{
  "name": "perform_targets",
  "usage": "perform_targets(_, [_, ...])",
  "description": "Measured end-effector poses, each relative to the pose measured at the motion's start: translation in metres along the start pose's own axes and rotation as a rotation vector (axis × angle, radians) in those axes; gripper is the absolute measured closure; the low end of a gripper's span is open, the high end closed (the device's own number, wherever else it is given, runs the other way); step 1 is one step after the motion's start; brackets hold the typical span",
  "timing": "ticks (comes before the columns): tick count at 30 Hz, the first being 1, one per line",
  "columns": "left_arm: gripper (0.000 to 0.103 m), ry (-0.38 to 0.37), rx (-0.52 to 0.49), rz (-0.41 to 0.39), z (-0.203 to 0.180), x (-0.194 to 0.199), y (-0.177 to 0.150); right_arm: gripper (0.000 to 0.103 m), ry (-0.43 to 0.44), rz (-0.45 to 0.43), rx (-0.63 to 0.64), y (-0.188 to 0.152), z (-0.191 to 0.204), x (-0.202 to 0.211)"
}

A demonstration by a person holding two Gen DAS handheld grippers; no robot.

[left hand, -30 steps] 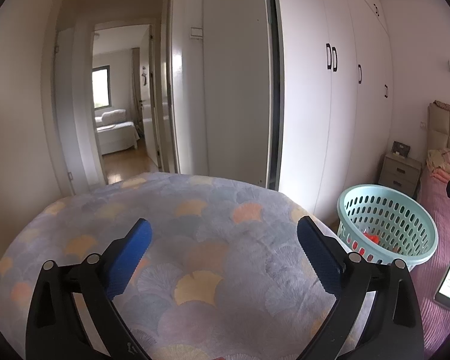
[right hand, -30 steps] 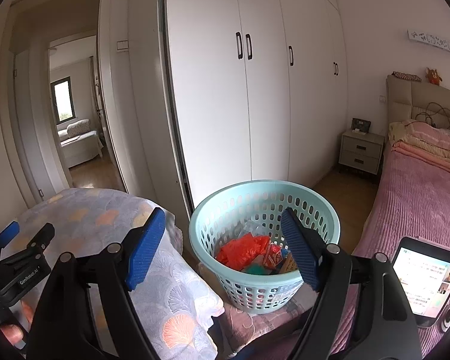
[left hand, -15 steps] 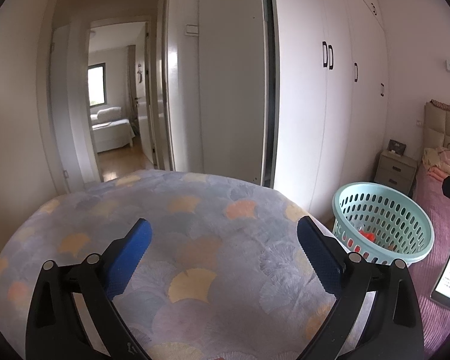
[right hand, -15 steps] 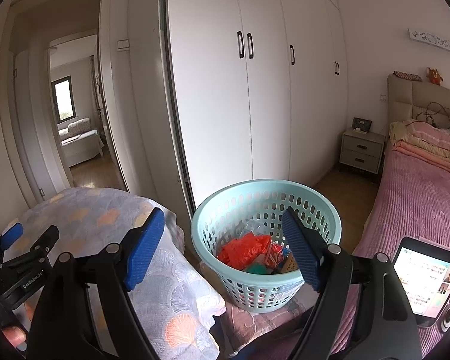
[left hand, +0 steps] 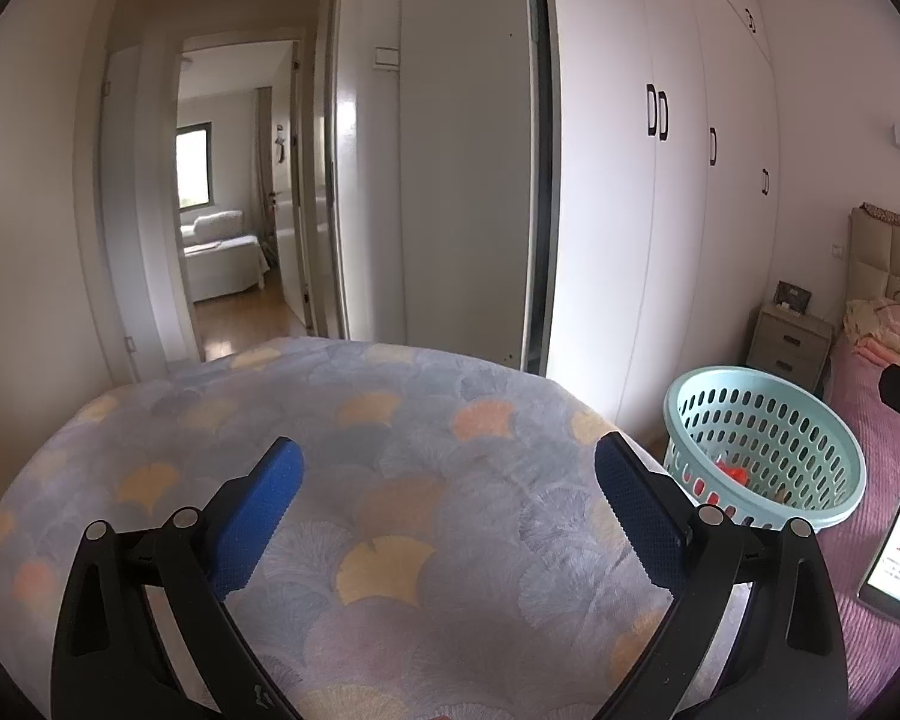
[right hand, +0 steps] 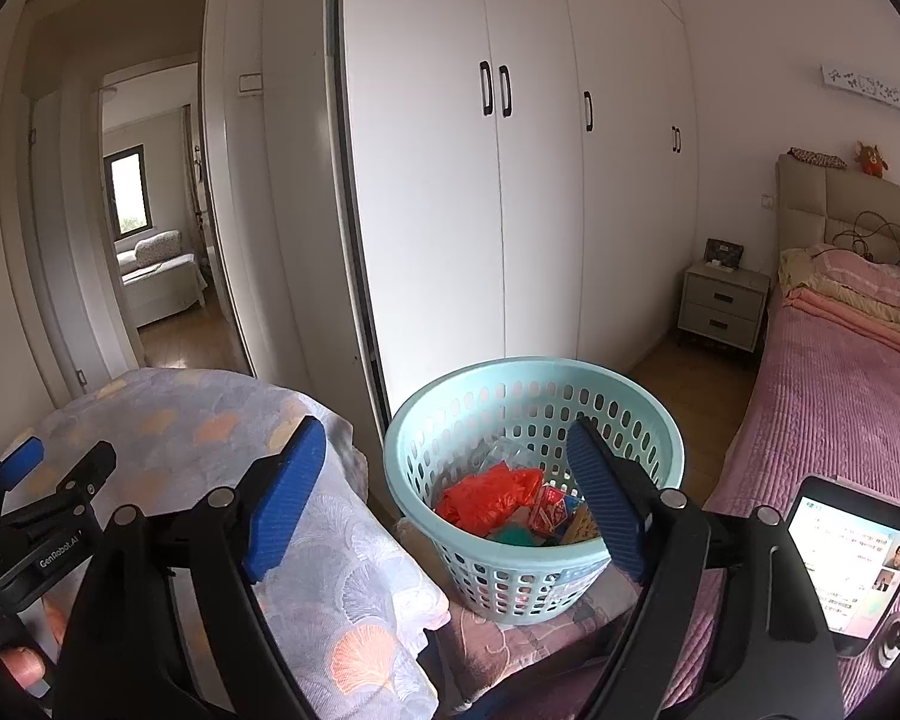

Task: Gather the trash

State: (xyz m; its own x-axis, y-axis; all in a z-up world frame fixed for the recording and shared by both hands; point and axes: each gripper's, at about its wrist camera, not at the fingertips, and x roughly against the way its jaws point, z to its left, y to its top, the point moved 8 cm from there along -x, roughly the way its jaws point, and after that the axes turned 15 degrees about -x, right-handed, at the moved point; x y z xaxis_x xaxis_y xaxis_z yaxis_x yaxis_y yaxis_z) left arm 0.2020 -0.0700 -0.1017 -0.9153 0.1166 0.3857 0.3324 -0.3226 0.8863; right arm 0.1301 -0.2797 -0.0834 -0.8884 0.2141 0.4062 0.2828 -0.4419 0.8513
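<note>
The premises were a home bedroom. Ahead of the tool stood a white fitted wardrobe (right hand: 510, 180). To its right lay a bed (right hand: 840, 396) with pink covers and a padded headboard (right hand: 834, 204), with a bedside cabinet (right hand: 723, 306) next to it. To its left, a doorway (left hand: 234, 204) opened onto another furnished room.

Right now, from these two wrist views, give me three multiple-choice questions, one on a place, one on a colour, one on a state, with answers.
1. Where is the red bag?
A. on the patterned cloth
B. inside the basket
C. on the pink bed

2. What colour is the basket?
A. light teal
B. black
C. yellow

3. How does the right claw stand?
A. clamped on the bag
B. clamped on the basket rim
C. open, holding nothing

Answers: 1 B, the bag lies among wrappers within the perforated wall. 2 A, the rim is pale teal. 3 C, its blue pads stand apart with nothing between.
</note>
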Motion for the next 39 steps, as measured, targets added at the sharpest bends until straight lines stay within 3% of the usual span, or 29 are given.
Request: perform_targets(39, [0.008, -0.035, 0.001, 0.001, -0.0051, 0.0009, 0.0008, 0.023, -0.004, 0.018, -0.014, -0.0005, -0.0054, -0.0095])
